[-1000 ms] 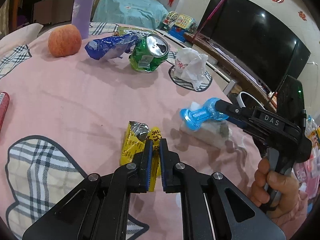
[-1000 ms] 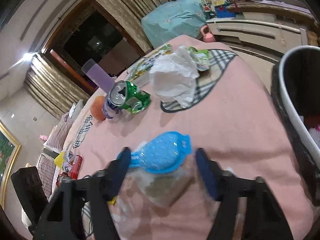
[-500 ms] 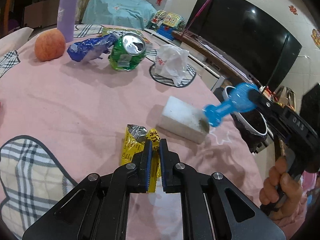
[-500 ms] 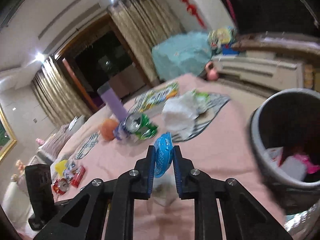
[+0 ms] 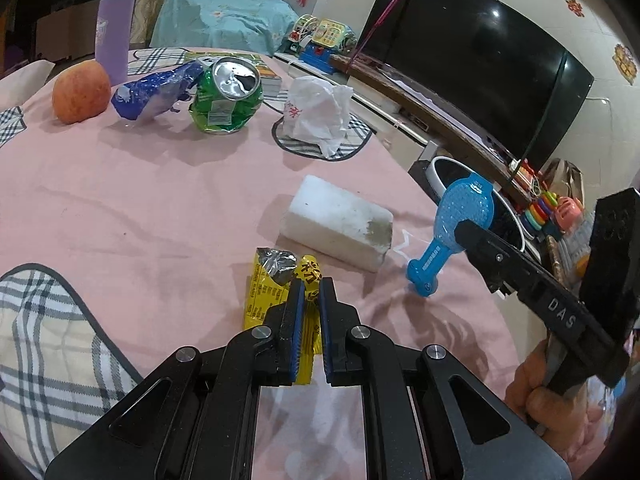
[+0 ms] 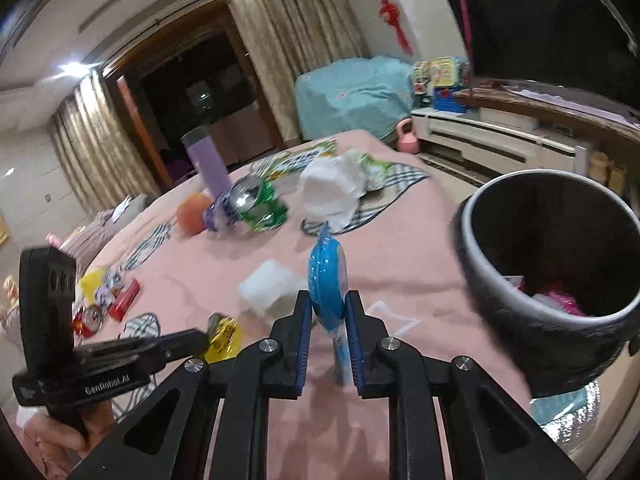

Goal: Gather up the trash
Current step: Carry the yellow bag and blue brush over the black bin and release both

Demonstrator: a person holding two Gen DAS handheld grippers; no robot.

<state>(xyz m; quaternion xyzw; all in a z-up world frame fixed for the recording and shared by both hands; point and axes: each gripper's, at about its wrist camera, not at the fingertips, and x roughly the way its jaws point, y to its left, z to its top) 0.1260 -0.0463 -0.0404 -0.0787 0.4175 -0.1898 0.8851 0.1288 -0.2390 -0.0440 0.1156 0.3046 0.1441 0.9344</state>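
So the right gripper (image 6: 327, 344) is clamped tight on a bright blue plastic paddle-shaped brush (image 6: 326, 276), pinching the flat head edge-on with the handle hanging down. It's held up off the pink tablecloth (image 5: 140, 200), near the edge of the table. Just to its right sits the round dark trash bin with a pale rim (image 6: 496, 276), beside the table. Inside the bin there's something pink and a bit of white and red packaging, though the frame is blurry there so I can't say exactly what they are.

The left gripper (image 5: 309, 334) has its jaws nearly closed on a crumpled yellow foil snack wrapper (image 5: 268, 292), which lies on the cloth. Right behind the wrapper is a grubby white foam block (image 5: 336, 224), lying flat.

Further back on the table: a crushed green soda can (image 5: 226, 100) touching a blue foil wrapper (image 5: 156, 94), an orange-red apple (image 5: 81, 91), a purple tumbler (image 5: 114, 32), and a scrunched white plastic bag (image 5: 316, 112) on a checked patch of the cloth.
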